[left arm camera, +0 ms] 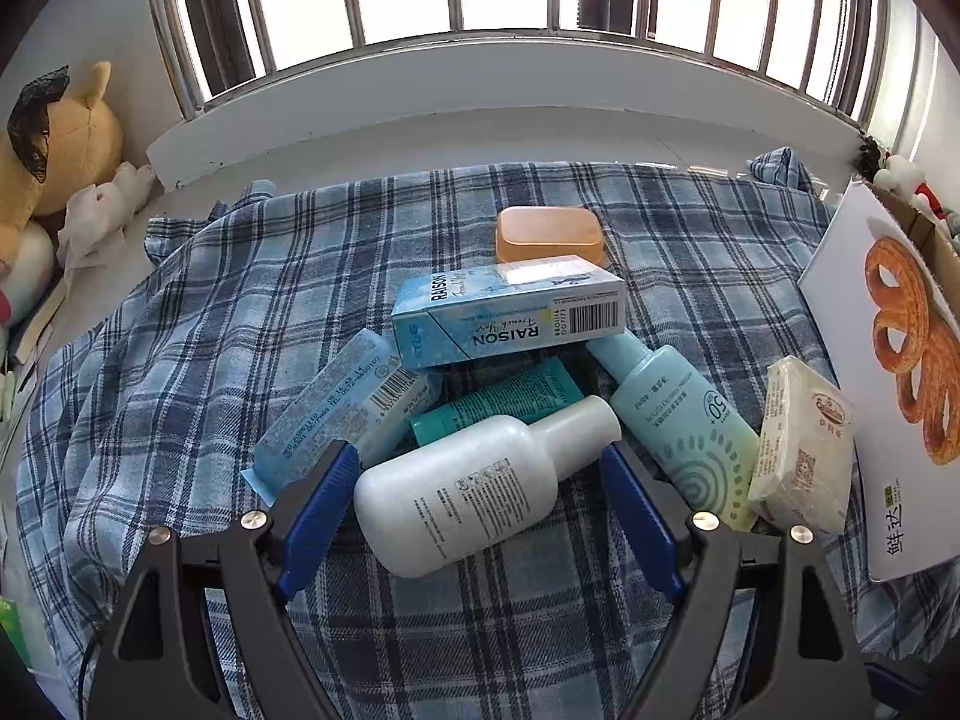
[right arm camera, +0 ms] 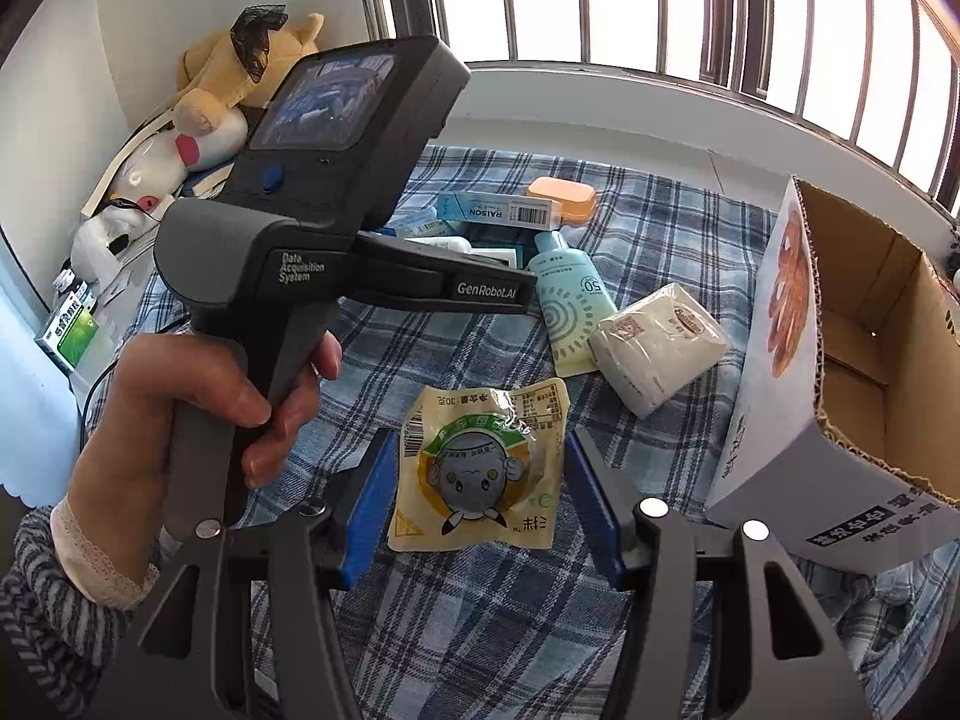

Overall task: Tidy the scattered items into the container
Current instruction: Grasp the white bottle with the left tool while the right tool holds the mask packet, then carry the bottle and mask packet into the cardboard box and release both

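The left tongs [left arm camera: 480,504] stood open around a white bottle [left arm camera: 474,486] lying on the plaid cloth [left arm camera: 180,330], pads apart from it. Beside it lay a sunscreen bottle [left arm camera: 678,420] and a wrapped bar [left arm camera: 801,450]. The right tongs [right arm camera: 477,510] straddled a yellow snack packet [right arm camera: 480,468]; grip unclear. The cardboard box [right arm camera: 870,324] stood rightmost
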Demonstrator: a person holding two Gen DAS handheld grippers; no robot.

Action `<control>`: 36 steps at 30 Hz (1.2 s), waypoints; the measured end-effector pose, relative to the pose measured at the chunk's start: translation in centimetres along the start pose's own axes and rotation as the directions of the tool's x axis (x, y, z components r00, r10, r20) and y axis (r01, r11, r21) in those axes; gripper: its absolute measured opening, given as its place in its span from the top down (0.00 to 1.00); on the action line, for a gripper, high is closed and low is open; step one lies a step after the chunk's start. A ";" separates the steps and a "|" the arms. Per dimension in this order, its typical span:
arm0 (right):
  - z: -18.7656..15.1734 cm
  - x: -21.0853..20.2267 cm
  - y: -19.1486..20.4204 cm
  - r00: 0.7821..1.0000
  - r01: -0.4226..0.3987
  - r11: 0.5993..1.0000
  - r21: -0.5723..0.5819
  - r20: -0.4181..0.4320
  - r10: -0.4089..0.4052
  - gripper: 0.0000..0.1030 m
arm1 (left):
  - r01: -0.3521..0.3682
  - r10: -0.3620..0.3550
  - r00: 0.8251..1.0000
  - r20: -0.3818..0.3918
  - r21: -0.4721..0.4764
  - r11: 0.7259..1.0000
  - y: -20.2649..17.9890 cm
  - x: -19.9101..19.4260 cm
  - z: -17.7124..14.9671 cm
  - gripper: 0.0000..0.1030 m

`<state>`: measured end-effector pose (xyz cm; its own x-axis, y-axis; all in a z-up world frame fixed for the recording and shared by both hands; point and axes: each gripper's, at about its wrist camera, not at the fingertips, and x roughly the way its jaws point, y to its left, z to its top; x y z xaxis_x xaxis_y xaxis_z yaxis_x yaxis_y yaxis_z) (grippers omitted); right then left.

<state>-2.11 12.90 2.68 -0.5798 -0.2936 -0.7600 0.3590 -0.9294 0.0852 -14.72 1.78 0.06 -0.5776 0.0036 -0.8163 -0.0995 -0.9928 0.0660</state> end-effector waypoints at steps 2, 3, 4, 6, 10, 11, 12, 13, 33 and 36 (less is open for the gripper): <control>0.0 -0.2 0.0 1.000 0.000 1.000 0.000 0.002 0.000 0.47 | -0.032 0.032 0.999 -0.001 0.008 0.999 -0.2 0.4 -0.1 0.17; 0.0 -0.2 -0.1 1.000 0.000 1.000 -0.001 0.003 0.000 0.47 | -0.043 0.043 0.999 -0.001 0.007 0.999 -0.2 0.5 -0.2 0.17; 0.0 -0.2 -0.1 1.000 0.001 1.000 -0.002 0.003 -0.001 0.47 | -0.045 0.045 0.999 -0.001 -0.001 0.999 -0.1 0.7 -0.2 0.17; 0.0 -0.2 -0.1 1.000 0.000 1.000 -0.001 0.003 0.000 0.47 | -0.033 0.033 0.999 0.003 -0.016 0.999 0.1 0.9 -0.3 0.17; 0.1 -0.2 -0.2 1.000 -0.001 1.000 0.002 0.000 0.001 0.47 | 0.033 -0.033 0.999 0.018 -0.018 0.999 0.4 0.6 -0.7 0.34; 0.1 -0.3 -0.3 1.000 0.000 1.000 0.003 0.001 0.000 0.47 | 0.041 -0.041 0.999 0.018 -0.016 0.999 0.5 0.4 -0.8 0.38; 0.1 -0.3 -0.3 1.000 0.001 1.000 0.003 0.002 -0.001 0.47 | 0.052 -0.052 0.998 0.020 -0.015 0.999 0.5 0.2 -0.9 0.38; 0.1 -0.4 -0.4 1.000 0.001 1.000 0.004 0.003 -0.001 0.47 | 0.065 -0.065 0.998 0.026 -0.013 0.998 0.5 0.0 -1.0 0.38; 0.9 -9.0 -2.9 0.968 0.064 0.996 0.066 0.240 -0.079 0.46 | 0.162 -0.162 0.975 0.151 0.012 0.987 -0.2 -10.4 -2.1 0.38; 1.0 -10.7 -5.0 0.946 0.144 0.984 0.107 0.277 -0.169 0.46 | 0.211 -0.220 0.962 0.159 0.073 0.975 -2.2 -11.6 -1.4 0.38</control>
<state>1.56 20.49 11.09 -0.8120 -0.1825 -0.5544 0.1911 -0.9806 0.0430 -6.64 3.80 8.55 -0.6630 0.2412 -0.7087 -0.2780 -0.9583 -0.0660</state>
